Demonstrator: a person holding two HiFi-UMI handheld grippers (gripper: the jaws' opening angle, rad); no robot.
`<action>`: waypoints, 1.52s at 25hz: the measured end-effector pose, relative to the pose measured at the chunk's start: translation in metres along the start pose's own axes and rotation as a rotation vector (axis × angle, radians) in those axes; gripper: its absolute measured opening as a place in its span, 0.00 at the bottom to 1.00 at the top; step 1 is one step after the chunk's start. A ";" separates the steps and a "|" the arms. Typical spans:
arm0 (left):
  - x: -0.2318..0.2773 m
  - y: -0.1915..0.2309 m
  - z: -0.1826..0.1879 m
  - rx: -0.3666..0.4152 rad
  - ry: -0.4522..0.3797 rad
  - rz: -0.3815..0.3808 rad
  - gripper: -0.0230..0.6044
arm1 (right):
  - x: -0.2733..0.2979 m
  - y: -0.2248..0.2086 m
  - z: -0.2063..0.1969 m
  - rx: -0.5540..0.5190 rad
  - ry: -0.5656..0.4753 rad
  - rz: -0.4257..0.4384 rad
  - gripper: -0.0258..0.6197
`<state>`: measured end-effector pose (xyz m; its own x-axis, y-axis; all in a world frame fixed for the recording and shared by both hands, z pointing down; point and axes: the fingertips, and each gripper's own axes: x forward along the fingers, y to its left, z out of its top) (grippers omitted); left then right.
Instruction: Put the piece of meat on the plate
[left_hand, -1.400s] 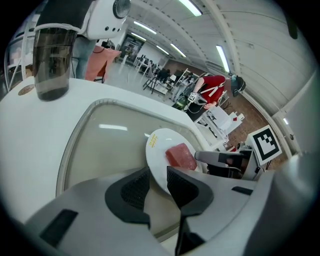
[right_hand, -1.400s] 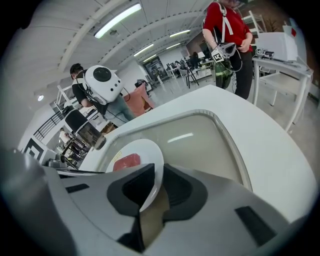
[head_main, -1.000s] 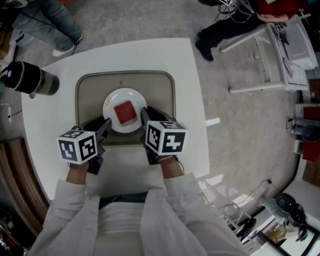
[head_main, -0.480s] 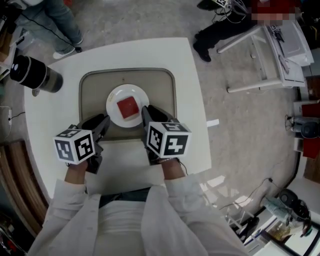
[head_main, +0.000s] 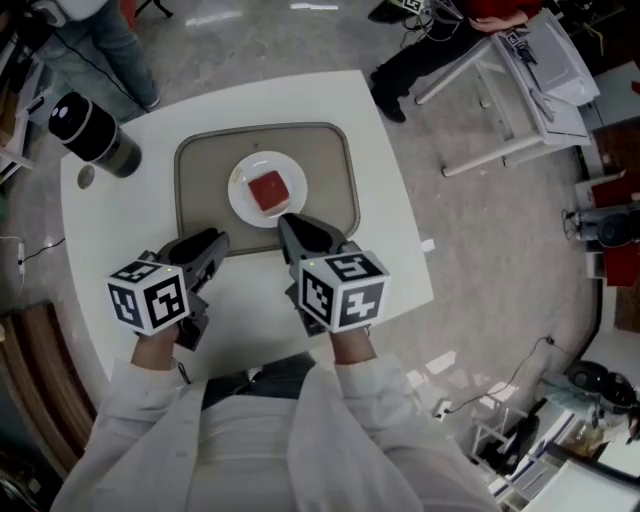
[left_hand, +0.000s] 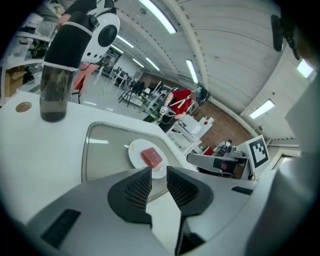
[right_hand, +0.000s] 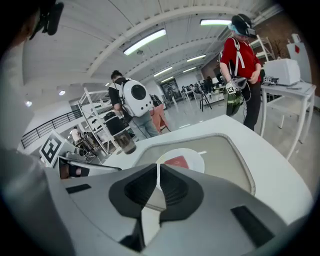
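Note:
A red square piece of meat (head_main: 268, 192) lies flat on a small white plate (head_main: 243, 196), which sits in a beige tray (head_main: 200, 190). Both grippers hover at the tray's near edge, apart from the plate. My left gripper (head_main: 214, 243) shows a narrow gap between its jaws with nothing in it; in the left gripper view (left_hand: 159, 176) the meat (left_hand: 151, 157) and plate (left_hand: 136, 149) lie just beyond. My right gripper (head_main: 291, 226) is shut and empty; in the right gripper view (right_hand: 158, 169) its jaws meet below the meat (right_hand: 176, 161).
A dark bottle with a black cap (head_main: 95, 134) stands on the white table (head_main: 390, 240) at the far left, with a small round lid (head_main: 85, 178) next to it. People and white desks are on the floor beyond the table's far right corner.
Both grippers have drawn back from the plate's sides toward the tray's near edge. The meat stays on the plate. The head view has shifted a little.

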<state>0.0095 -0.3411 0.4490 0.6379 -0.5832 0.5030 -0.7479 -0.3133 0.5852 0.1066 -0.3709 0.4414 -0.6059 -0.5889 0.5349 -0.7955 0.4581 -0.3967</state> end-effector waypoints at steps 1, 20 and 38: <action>-0.007 -0.004 -0.001 0.010 -0.012 -0.027 0.19 | -0.005 0.010 -0.004 -0.025 -0.006 -0.001 0.08; -0.190 -0.075 -0.074 0.200 -0.079 -0.242 0.07 | -0.121 0.200 -0.073 -0.135 -0.195 -0.120 0.06; -0.234 -0.109 -0.128 0.188 -0.094 -0.251 0.05 | -0.172 0.248 -0.112 -0.153 -0.212 -0.073 0.06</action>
<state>-0.0349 -0.0745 0.3486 0.7936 -0.5338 0.2919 -0.5956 -0.5839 0.5516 0.0150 -0.0812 0.3349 -0.5484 -0.7431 0.3835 -0.8361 0.4948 -0.2368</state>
